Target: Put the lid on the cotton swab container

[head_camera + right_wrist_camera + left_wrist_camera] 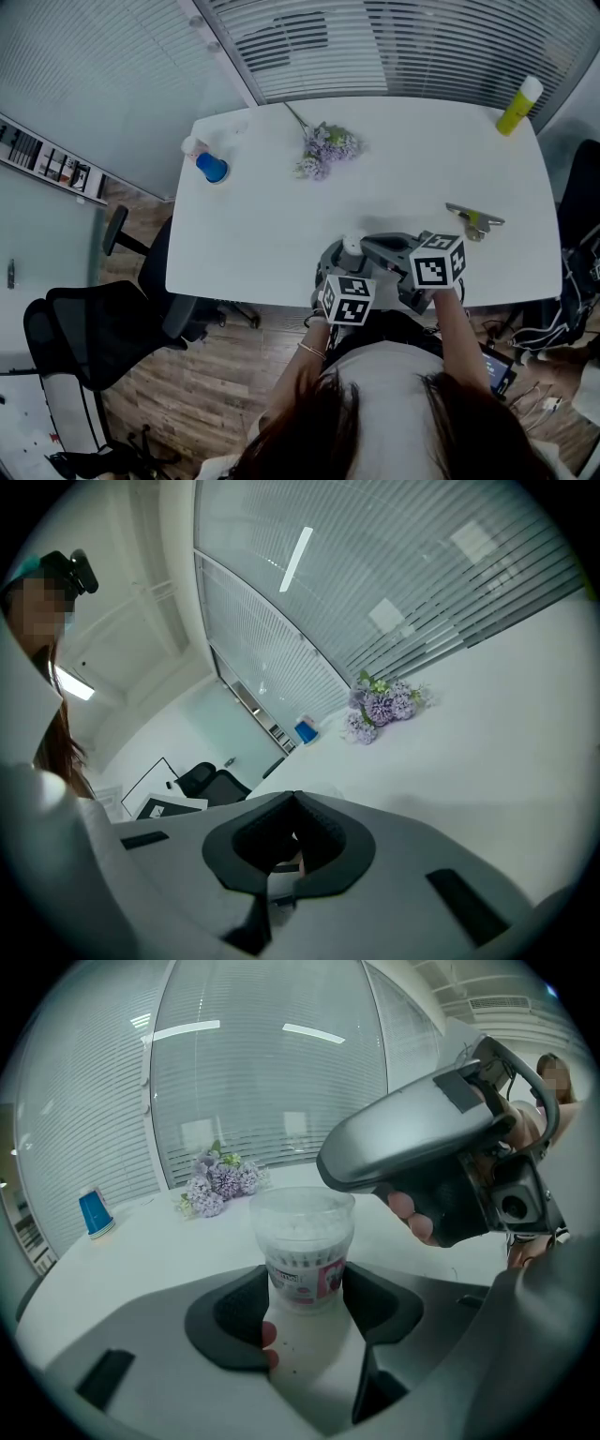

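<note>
The cotton swab container point(302, 1260), a clear tub with a pink and white label, stands on the white table point(141, 1241) near its front edge. My left gripper point(305, 1302) is shut on its lower half, one pad on each side. White swab tips show through its clear top point(301, 1206); I cannot tell whether a lid sits there. My right gripper point(330, 1164) hovers just above and right of the tub's top, with its jaws closed tip to tip point(291, 797) and nothing seen between them. In the head view the tub point(352, 246) sits between left gripper point(345, 261) and right gripper point(369, 242).
A lavender bunch point(323, 150) lies at the table's far middle. A blue cup point(212, 169) stands far left, a yellow bottle point(518, 105) at the far right corner, and a metal clip point(473, 220) right of my hands. An office chair point(103, 328) stands on the floor to the left.
</note>
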`<act>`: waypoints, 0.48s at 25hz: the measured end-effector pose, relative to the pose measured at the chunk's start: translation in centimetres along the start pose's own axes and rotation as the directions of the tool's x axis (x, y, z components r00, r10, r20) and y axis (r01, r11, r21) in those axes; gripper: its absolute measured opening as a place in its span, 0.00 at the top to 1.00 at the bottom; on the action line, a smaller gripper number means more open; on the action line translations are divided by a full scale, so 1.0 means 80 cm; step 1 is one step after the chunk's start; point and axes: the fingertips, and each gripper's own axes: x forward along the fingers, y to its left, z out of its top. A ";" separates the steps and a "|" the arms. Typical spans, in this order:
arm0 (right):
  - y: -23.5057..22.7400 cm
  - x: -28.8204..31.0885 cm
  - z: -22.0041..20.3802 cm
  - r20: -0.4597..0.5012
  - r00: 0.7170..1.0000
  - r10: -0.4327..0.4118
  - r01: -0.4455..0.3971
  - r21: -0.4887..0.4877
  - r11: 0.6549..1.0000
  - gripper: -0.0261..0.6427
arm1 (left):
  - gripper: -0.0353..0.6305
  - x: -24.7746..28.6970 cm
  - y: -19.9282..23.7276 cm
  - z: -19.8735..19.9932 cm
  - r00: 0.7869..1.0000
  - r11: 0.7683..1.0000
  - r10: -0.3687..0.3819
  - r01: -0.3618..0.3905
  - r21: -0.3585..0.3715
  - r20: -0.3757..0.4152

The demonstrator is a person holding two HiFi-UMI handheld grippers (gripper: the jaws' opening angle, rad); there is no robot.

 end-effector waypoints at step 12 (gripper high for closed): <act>0.002 0.000 -0.003 -0.025 1.000 -0.003 0.002 -0.011 1.000 0.92 | 0.55 -0.001 0.001 0.000 1.000 1.000 -0.007 0.007 -0.006 -0.003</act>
